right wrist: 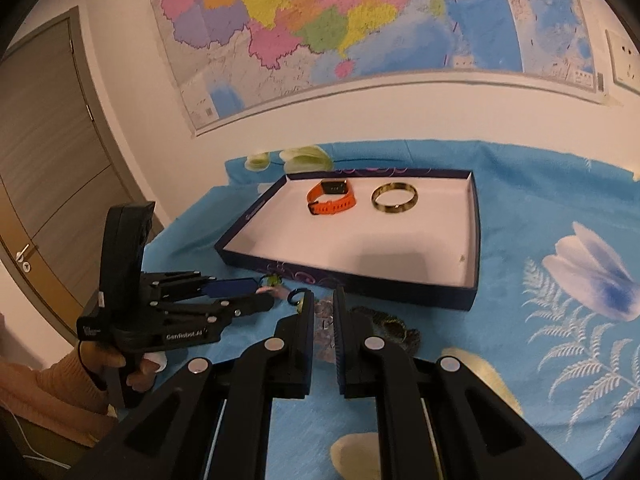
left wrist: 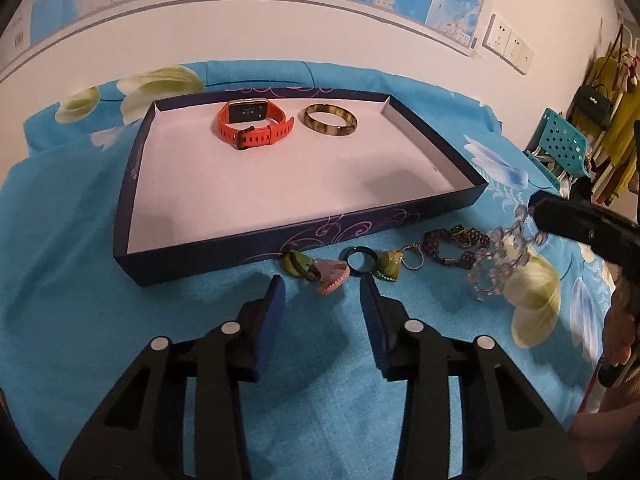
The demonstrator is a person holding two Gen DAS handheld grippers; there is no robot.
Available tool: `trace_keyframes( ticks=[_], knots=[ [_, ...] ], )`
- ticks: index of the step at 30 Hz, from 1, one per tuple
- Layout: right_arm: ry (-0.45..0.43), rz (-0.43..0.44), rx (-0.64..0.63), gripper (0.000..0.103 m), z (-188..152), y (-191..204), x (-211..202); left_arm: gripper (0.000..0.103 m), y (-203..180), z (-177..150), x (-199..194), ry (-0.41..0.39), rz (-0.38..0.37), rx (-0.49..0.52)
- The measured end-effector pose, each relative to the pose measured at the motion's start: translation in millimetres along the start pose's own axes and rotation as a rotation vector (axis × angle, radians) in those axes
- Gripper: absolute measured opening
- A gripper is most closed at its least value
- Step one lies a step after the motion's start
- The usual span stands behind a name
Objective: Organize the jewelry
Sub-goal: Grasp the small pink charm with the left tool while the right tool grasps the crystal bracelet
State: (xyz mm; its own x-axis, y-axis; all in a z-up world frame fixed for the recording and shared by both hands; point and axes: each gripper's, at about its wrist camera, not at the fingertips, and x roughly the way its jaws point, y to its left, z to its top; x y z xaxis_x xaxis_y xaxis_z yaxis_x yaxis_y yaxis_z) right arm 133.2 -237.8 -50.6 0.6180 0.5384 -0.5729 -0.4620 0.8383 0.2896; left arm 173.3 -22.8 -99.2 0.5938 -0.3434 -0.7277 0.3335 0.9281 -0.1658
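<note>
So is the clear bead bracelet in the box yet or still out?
Still out. The bead bracelet hangs from the right claw above the cloth, outside the box, which holds only the watch and bangle.

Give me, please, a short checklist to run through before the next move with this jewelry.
1. right gripper jaws closed on the clear bead bracelet: ok.
2. Bracelet hanging free of the blue cloth: cannot tell, because the beads are blurred.
3. Bare floor left in the box in front of the orange watch and the bangle: ok.
4. left gripper jaws open with nothing in them: ok.
5. pink clip lying apart from the dark ring for a clean pick: not ok, they look to be touching.
</note>
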Motion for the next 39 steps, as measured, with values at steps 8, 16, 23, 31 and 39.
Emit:
trace_keyframes(
  ticks=[8, 16, 23, 31, 39],
  knots=[
    [0.012, 0.021, 0.01, 0.008, -5, 0, 2, 0.004, -9, 1, 0, -0.006, -0.003, 0.036],
    [0.005, 0.022, 0.016, 0.008, -4, -2, 1, 0.004, -16, -4, -15, -0.034, -0.027, 0.063],
    [-0.003, 0.031, 0.02, 0.008, -3, -6, -1, 0.004, -13, -10, -30, -0.058, -0.028, 0.048],
    [-0.031, 0.03, 0.002, 0.008, 7, -2, -6, 0.004, -12, -4, -44, -0.093, -0.037, 0.047],
    [-0.07, 0.015, -0.029, 0.008, 28, -1, -9, 0.004, -13, 9, -52, -0.129, -0.028, 0.075]
  ],
)
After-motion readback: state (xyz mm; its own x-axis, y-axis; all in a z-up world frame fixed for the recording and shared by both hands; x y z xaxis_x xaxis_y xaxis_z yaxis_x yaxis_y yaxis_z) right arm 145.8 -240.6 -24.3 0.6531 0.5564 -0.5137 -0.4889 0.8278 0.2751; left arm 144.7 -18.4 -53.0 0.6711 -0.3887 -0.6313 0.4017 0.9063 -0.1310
